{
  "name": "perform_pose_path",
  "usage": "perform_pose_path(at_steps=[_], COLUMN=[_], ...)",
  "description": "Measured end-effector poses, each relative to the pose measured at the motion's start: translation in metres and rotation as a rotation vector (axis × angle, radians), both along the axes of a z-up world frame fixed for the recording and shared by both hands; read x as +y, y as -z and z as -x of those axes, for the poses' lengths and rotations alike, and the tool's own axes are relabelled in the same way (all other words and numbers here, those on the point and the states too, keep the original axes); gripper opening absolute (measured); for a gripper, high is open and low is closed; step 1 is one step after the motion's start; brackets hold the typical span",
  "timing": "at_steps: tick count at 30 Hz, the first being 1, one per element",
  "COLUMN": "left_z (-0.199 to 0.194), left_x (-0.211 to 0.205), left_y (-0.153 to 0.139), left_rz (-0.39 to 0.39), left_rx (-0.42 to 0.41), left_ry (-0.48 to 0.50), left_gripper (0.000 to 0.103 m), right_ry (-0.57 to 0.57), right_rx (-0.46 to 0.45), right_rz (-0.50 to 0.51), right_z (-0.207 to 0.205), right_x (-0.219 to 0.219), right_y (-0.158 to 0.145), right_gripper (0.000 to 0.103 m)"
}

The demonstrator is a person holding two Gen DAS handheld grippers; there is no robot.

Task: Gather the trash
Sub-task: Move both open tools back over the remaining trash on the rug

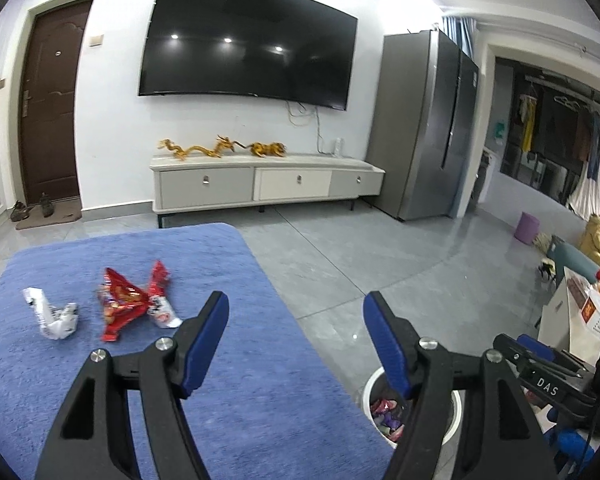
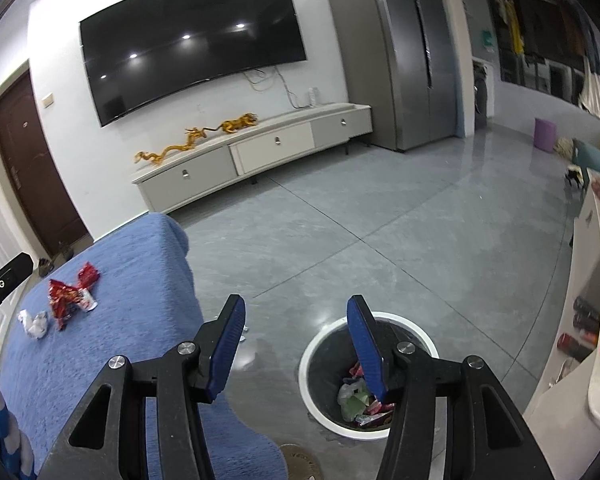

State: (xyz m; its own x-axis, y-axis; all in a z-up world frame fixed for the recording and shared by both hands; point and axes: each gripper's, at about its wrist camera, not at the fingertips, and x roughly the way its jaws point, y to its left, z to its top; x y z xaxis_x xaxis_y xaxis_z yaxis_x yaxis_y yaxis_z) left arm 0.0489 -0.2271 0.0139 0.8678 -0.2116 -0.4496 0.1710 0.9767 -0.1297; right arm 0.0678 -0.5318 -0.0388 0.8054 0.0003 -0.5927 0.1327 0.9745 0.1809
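Observation:
Red snack wrappers (image 1: 126,300) and a crumpled white wrapper (image 1: 52,314) lie on the blue cloth-covered table (image 1: 240,360). They also show in the right wrist view, the red wrappers (image 2: 70,296) and the white wrapper (image 2: 34,322). My left gripper (image 1: 296,308) is open and empty, above the table's right part, to the right of the wrappers. My right gripper (image 2: 296,312) is open and empty, above the white-rimmed trash bin (image 2: 404,320) on the floor, which holds several wrappers (image 2: 364,400). The bin also shows in the left wrist view (image 1: 370,396).
Grey tiled floor (image 2: 380,220) stretches to a TV cabinet (image 1: 260,184) under a wall TV, with a grey fridge (image 1: 424,120) at its right. A white counter (image 2: 596,320) stands at the right. A purple stool (image 1: 526,227) and a person sit far right.

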Motion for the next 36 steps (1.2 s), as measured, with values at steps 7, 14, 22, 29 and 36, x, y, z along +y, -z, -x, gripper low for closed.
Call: perform_pose_path(at_steps=[7, 14, 22, 29, 36], left_z=[0.012, 0.014, 0.006, -0.005, -0.038], left_x=[0.035, 0.076, 0.112, 0.164, 0.238], left_y=[-0.002, 0.006, 0.023, 0.048, 0.077], left_rz=[0.027, 0.067, 0.103, 0.098, 0.084], left_rx=[-0.015, -0.003, 0.032, 0.067, 0.145], left_ry=[-0.045, -0.097, -0.158, -0.271, -0.460], left_gripper=[0.068, 0.068, 0.068, 0.068, 0.068], right_ry=[-0.070, -0.132, -0.187, -0.247, -0.372], right_rx=[-0.018, -0.019, 0.009, 0.045, 0.080], right_rz=[0.052, 0.090, 0.111, 0.107, 0.088], right_z=[0.002, -0.003, -0.017, -0.041, -0.091], right_x=[0.038, 0.072, 0.102, 0.124, 0.168], right_y=[-0.013, -0.017, -0.008, 0.006, 0.022], right_gripper=[0.051, 0.051, 0.052, 0.052, 0.052])
